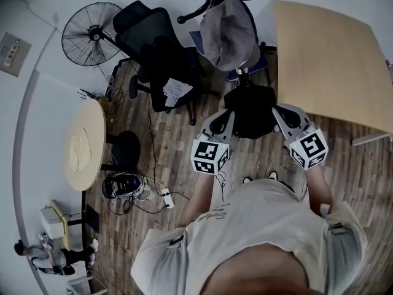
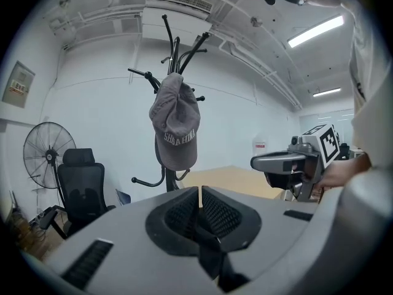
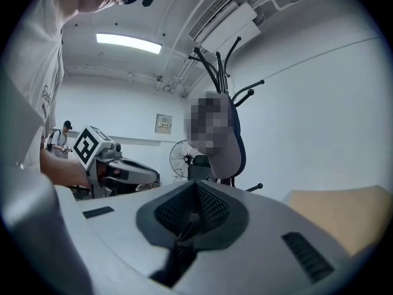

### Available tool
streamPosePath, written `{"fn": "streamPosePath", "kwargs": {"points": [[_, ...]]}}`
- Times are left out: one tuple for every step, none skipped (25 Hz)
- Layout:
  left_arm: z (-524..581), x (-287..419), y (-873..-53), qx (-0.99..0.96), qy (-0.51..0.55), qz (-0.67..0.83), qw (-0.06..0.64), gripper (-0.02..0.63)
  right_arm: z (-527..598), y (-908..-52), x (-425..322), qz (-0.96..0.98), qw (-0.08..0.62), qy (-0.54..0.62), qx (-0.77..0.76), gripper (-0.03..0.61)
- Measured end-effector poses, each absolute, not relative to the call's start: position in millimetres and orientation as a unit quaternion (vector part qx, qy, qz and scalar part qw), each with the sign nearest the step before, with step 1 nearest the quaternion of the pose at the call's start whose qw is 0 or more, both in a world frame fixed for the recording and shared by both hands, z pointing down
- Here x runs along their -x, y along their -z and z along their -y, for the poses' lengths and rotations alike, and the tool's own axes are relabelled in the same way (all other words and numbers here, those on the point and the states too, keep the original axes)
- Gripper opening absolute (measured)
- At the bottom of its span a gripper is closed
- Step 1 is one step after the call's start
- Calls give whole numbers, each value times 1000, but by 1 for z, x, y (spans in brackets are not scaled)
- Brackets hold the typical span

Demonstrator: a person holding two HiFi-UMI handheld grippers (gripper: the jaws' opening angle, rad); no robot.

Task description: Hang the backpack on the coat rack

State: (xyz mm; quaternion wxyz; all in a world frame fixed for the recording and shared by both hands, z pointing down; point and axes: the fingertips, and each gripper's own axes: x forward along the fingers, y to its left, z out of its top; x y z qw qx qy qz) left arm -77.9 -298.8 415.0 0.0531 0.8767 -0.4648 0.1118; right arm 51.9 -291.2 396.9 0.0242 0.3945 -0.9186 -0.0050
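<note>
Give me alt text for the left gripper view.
The left gripper, shut on a black backpack strap, faces a coat rack with a grey cap hung on it. A black office chair and a fan stand at left; the right gripper shows at right.

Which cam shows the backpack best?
Head view: the black backpack hangs whole between the left gripper and right gripper. The left gripper view shows only a dark strap pinched in its shut jaws; the right gripper view likewise shows just a strap.
</note>
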Motion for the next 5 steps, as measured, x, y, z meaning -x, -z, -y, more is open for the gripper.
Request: {"fn": "streamPosePath", "kwargs": {"points": [[298,79,-418,-877,-112,465,55,26,289,-400,-52,918,25,4,-396,-6],[297,80,-421,-876,-113,465,57,26,288,-402,-51,917,25,4,-398,-6],[296,81,-422,-876,-113,465,57,26,286,-404,-51,916,26,4,-400,-6],[296,83,-423,-876,-112,465,58,26,285,-405,-51,916,26,3,-401,-6],[295,84,-424,-876,-111,466,58,26,284,-405,-51,915,27,3,-403,-6]]}}
